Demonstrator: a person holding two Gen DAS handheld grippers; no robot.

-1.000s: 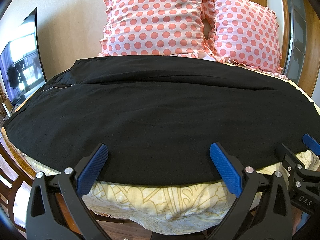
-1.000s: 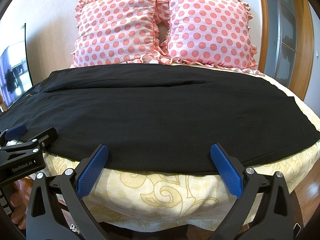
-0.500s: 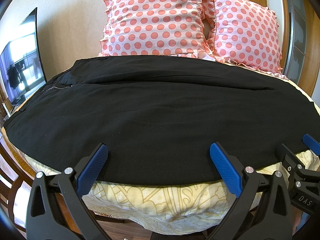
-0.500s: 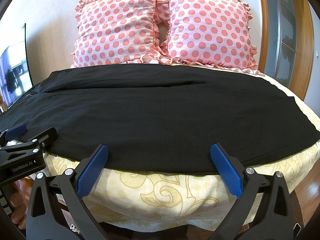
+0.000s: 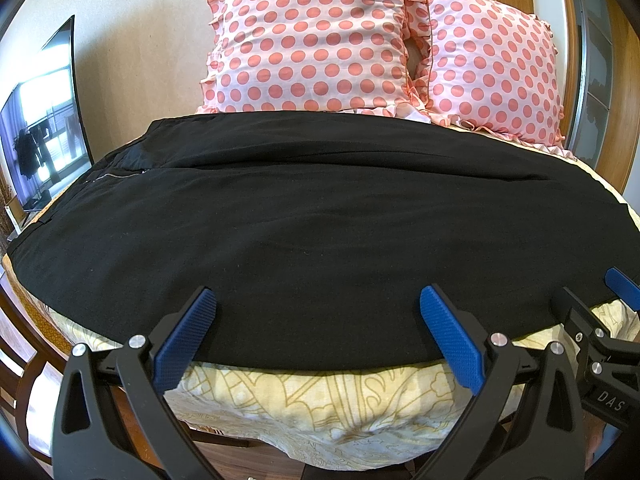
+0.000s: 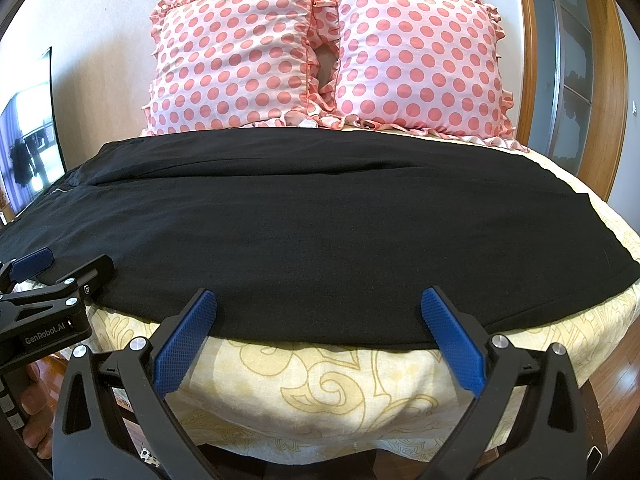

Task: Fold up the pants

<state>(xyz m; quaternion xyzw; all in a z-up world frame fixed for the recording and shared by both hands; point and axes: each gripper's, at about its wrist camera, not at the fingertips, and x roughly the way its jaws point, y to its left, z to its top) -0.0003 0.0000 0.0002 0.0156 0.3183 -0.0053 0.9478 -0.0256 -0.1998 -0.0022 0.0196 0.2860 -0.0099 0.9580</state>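
The black pants (image 5: 320,232) (image 6: 304,240) lie spread flat across the bed (image 5: 312,408) (image 6: 320,384), their length running crosswise in front of you, one leg laid along the other with a long seam line showing nearer the pillows. The waist end, with a short silver zip (image 5: 118,176), sits at the bed's left side; the leg ends reach toward the bed's right side. The near edge of the pants runs along the front edge of the bed, just above the yellow patterned bedcover that hangs down there.

Your left gripper (image 5: 318,312) hovers at that front edge, toward the waist half of the pants. Its jaws stand wide apart with the blue fingers (image 5: 186,336) over the near hem, and they have hold of nothing. Your right gripper (image 6: 318,312) hovers at the same front edge, further toward the leg ends, its jaws equally wide and empty, blue fingers (image 6: 454,340) over the hem. Each gripper shows at the margin of the other's view, also with its jaws spread.

At the head of the bed, beyond the pants, two pink polka-dot pillows (image 5: 316,36) (image 6: 240,60) lean upright side by side against the wall. To the bed's left stands a dark screen (image 5: 44,120) (image 6: 28,140) full of window reflections. To the bed's right is a wood-framed door (image 6: 568,72).
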